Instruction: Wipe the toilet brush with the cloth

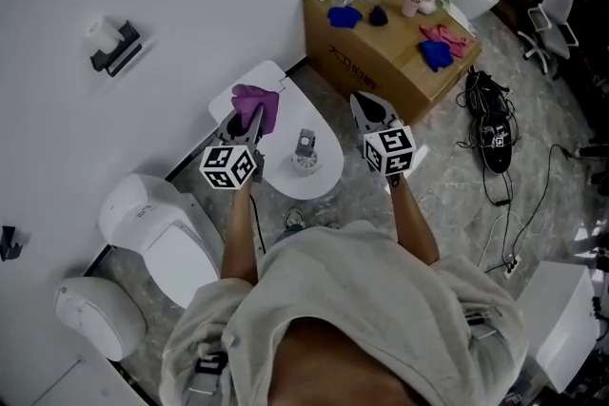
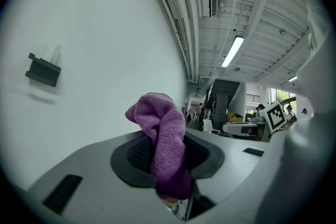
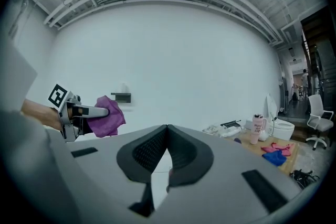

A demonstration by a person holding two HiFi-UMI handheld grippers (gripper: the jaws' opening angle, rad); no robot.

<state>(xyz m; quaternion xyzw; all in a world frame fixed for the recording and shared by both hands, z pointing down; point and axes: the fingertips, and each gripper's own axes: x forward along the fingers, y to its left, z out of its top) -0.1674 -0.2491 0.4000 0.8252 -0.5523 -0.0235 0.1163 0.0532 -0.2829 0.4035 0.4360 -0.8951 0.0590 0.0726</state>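
The left gripper (image 1: 251,121) is hovering over the left part of the white oval stand top (image 1: 328,168). Its jaws are clamping a crumpled purple terry cloth (image 1: 257,100). In the left gripper view the cloth is bunching up out of the pads and folding over them, so a soft free lobe is sticking out past the tips.

Near the middle of the stand top, the slim grey toilet brush (image 1: 304,150) is standing upright in what looks like a small round holder. Its long axis is pointing up toward the head camera, so mostly the handle end is showing. It is too small to tell how its head looks or whether it is dirty.

The brush is lying to the right of the cloth and a little nearer the person. It is apart from both grippers and roughly between them, and the cloth-bearing gripper seems slightly the nearer.

Just off the right edge of the stand top, the right gripper (image 1: 367,106) is hanging with its jaws together at the tips and nothing between them.

Judging from this, the wipe is not yet under way. The coming move is probably asking the empty gripper to take the upright handle from the right while the cloth comes across from the left.
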